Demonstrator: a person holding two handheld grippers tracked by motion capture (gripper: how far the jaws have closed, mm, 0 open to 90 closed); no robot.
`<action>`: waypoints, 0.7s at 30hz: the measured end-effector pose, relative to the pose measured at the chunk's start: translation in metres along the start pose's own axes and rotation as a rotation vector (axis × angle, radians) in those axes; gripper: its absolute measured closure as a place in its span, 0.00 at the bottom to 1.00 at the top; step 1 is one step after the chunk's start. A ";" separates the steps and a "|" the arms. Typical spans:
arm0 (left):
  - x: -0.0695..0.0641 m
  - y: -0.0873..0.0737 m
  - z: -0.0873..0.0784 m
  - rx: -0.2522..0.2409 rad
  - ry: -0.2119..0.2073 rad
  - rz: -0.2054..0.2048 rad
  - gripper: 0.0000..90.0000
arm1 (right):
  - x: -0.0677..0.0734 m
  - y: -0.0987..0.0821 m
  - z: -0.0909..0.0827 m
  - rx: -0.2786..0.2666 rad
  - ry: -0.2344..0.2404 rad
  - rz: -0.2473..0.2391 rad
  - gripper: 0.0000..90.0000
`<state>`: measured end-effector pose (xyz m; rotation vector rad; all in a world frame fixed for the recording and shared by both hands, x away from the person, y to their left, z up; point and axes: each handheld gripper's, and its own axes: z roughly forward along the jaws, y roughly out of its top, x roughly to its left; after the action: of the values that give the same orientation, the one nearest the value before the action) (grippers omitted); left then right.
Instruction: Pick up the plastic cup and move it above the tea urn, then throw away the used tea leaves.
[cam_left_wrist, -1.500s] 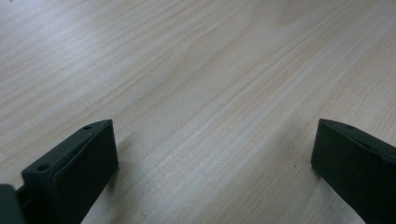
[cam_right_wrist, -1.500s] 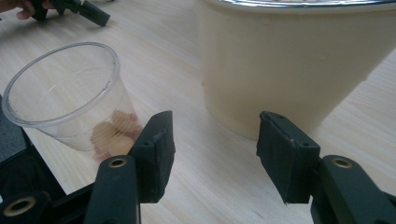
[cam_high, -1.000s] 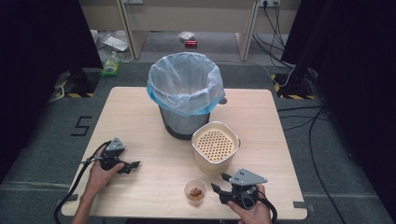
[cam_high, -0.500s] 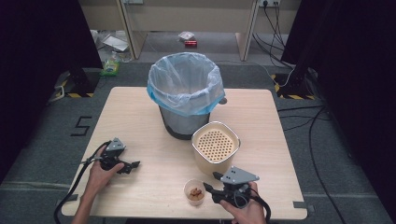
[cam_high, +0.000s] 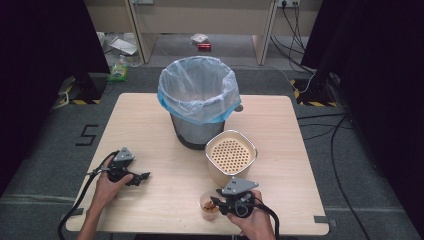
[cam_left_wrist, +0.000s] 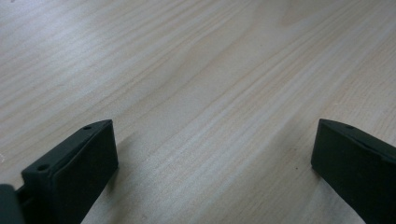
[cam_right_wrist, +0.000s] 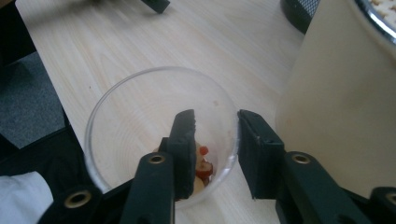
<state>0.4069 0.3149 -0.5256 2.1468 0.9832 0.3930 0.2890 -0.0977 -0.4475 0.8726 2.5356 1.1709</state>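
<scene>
A small clear plastic cup (cam_high: 206, 205) (cam_right_wrist: 116, 88) with a few food scraps in its bottom stands near the table's front edge. My right gripper (cam_high: 216, 204) (cam_right_wrist: 217, 119) straddles the cup's right wall, one jaw inside and the other outside. Its jaws have just been closing with the wall between them. A gap still shows between the inner jaw and the wall. My left gripper (cam_high: 145, 176) (cam_left_wrist: 215, 128) rests low over the bare tabletop at the front left, jaws wide open and holding nothing.
A cream pot (cam_high: 231, 155) (cam_right_wrist: 336, 93) with a perforated insert stands just behind and right of the cup. A bin lined with a blue bag (cam_high: 196, 95) sits at the middle back of the wooden table (cam_high: 150, 125).
My right gripper has moved left to the cup, and its jaws have narrowed around the cup's wall. The left gripper has stayed where it was.
</scene>
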 end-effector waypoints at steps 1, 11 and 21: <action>0.000 0.000 0.000 0.000 0.000 0.000 0.00 | -0.001 -0.001 0.000 0.002 0.000 0.002 0.78; 0.000 0.000 0.000 -0.001 0.000 0.001 0.00 | -0.002 -0.007 -0.001 0.010 0.027 0.001 0.90; 0.000 0.000 0.000 0.000 0.001 0.001 0.00 | 0.000 -0.013 -0.010 -0.043 0.091 -0.005 0.95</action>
<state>0.4069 0.3149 -0.5256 2.1474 0.9823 0.3942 0.2797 -0.1105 -0.4505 0.8208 2.5717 1.2872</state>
